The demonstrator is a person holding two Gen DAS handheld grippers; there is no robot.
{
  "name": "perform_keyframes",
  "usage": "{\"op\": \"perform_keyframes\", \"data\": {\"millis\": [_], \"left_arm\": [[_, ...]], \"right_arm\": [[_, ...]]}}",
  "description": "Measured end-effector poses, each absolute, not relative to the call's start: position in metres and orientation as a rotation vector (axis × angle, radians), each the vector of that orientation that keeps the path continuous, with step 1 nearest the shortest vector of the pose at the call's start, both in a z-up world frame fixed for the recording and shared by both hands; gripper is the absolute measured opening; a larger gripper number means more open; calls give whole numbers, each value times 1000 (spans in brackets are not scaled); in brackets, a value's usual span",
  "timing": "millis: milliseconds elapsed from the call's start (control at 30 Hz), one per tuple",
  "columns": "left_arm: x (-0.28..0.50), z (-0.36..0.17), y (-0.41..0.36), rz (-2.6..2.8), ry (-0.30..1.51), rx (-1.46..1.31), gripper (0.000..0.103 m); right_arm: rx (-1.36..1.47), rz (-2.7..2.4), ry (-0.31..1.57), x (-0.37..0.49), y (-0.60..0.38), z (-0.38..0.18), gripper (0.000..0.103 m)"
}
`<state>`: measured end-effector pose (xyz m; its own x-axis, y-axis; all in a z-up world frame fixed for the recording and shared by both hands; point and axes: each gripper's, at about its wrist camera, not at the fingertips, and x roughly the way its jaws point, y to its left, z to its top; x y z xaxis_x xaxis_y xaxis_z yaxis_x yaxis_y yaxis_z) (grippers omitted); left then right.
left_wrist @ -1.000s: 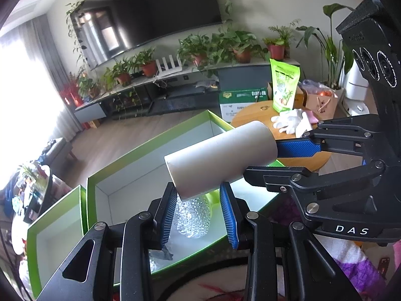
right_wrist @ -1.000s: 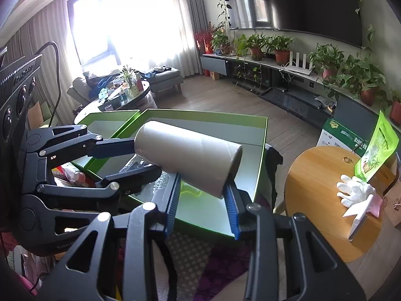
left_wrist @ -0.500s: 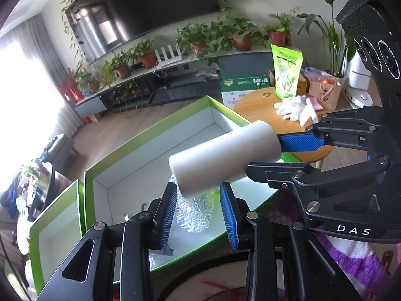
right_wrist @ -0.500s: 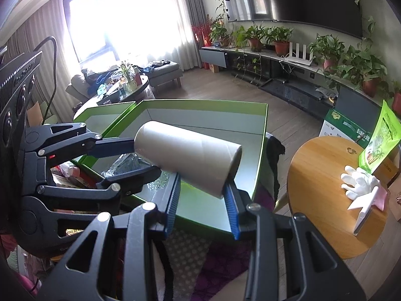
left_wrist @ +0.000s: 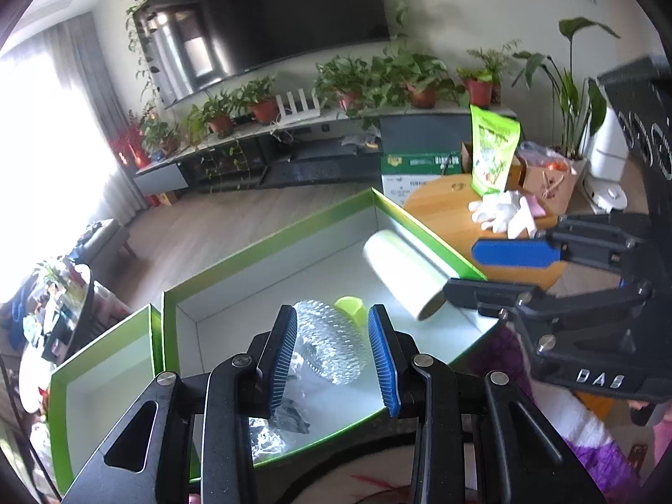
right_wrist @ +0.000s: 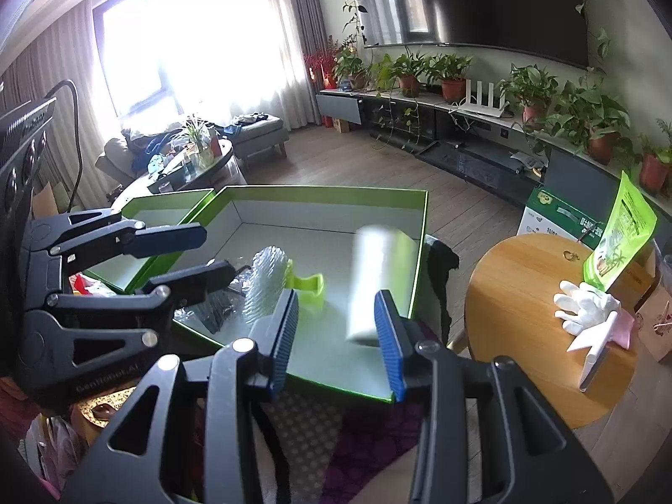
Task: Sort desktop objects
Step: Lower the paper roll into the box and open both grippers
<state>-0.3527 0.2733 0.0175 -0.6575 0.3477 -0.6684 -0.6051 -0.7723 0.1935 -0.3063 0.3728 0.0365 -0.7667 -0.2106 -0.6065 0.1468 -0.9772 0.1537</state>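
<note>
A white roll (right_wrist: 380, 281) lies in the green box (left_wrist: 269, 248), along its right wall near the far right corner, its long axis pointing front to back. Both grippers, left (left_wrist: 334, 357) and right (right_wrist: 336, 336), hover over the box's near edge with jaws parted and empty; the right is nearer the roll.

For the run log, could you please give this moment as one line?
left claw: open, empty | right claw: open, empty | paper roll: blurred, inside green box
</note>
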Motion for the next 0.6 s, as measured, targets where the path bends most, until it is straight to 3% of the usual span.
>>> {"op": "perform_keyframes", "data": {"millis": [600], "left_arm": [[-340, 62, 244, 2508, 447, -715, 36]], "right_arm": [[858, -2758, -66, -293, 340, 76, 40]]}}
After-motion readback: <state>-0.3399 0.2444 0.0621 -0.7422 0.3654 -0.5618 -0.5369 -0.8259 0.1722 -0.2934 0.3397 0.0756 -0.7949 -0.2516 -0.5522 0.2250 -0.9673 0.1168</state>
